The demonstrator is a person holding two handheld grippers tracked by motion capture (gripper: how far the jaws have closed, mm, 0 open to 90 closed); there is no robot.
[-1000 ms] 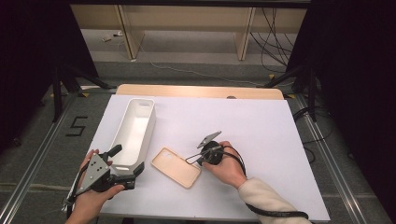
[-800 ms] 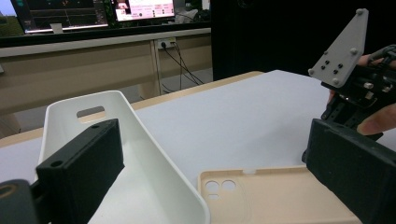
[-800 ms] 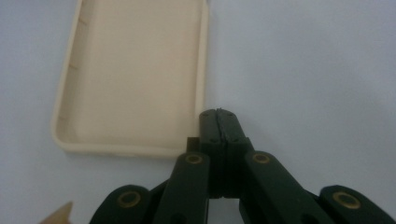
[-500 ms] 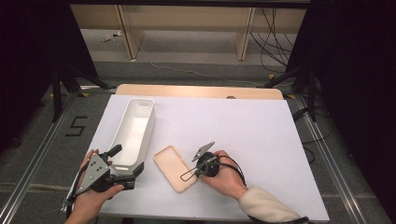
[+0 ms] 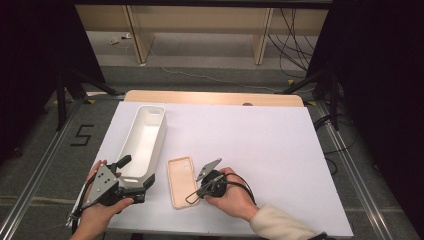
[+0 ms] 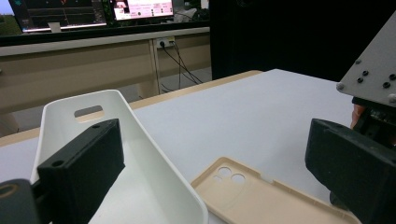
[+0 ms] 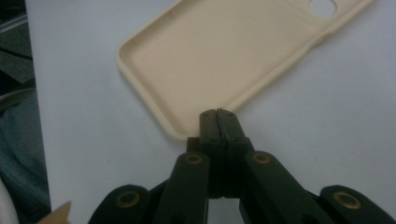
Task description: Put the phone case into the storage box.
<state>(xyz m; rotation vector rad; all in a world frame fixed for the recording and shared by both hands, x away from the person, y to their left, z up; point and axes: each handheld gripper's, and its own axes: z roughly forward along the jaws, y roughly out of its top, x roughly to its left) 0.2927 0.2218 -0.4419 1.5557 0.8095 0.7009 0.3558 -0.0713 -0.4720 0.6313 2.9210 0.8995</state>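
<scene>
A beige phone case (image 5: 181,181) lies hollow side up on the white table, just right of a long white bin (image 5: 145,140). My right gripper (image 5: 191,198) is shut, and its tips (image 7: 218,116) rest against the rim at the case's (image 7: 224,56) near corner. I cannot tell whether the rim is pinched. My left gripper (image 5: 135,172) stands open across the bin's near end. In the left gripper view one jaw hangs over the bin (image 6: 140,154) and the other stands beside the case (image 6: 261,196).
The white sheet (image 5: 260,145) covers the table, with a wooden strip (image 5: 215,97) along the far edge. Beyond the table are shelf legs and cables (image 5: 295,45) on the floor. A rail (image 5: 360,175) runs along the table's right side.
The right hand has moved left and towards the near edge. The phone case has turned from a slant to nearly straight along the bin. The left gripper has stayed put.
</scene>
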